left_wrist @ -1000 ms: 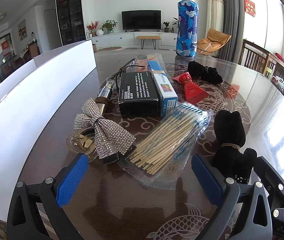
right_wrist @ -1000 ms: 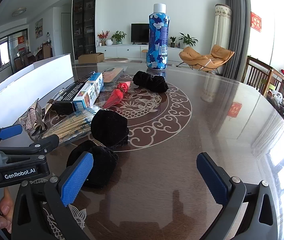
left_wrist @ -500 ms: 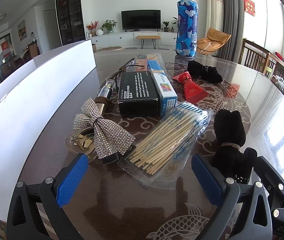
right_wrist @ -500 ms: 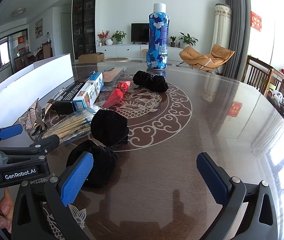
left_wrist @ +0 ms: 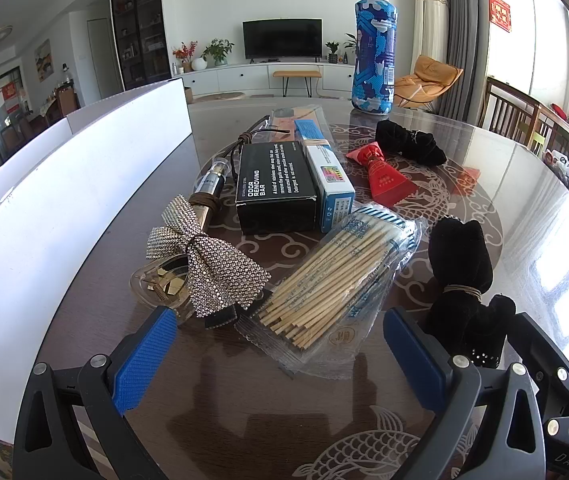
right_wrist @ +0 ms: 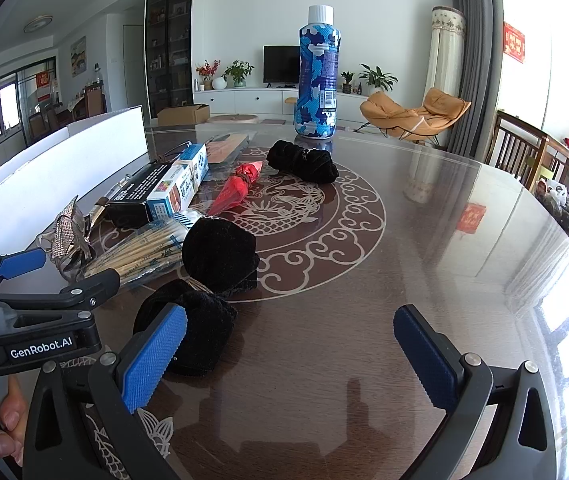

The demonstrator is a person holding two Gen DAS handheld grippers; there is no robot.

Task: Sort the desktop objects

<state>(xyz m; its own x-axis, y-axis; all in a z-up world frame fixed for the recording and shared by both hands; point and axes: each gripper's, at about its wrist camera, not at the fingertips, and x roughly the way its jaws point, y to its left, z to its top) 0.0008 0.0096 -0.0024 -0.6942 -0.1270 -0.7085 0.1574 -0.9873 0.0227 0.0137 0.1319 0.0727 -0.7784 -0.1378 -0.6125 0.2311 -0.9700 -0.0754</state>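
Your left gripper (left_wrist: 280, 354) and right gripper (right_wrist: 290, 350) both gaped, empty; just beyond the left, the slick chopstick packet (left_wrist: 336, 276) could slide away when pinched.

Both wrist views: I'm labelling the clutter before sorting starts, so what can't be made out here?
- Clear dish, left wrist view: the sparkly bow covers most of it; the contents are too small to name.
- Flat packet, left wrist view: the blue-and-white box hides its near end.
- White bin, both views: only its outer wall shows, so the inside is hidden.
- Black box, right wrist view: lettering too small to read.
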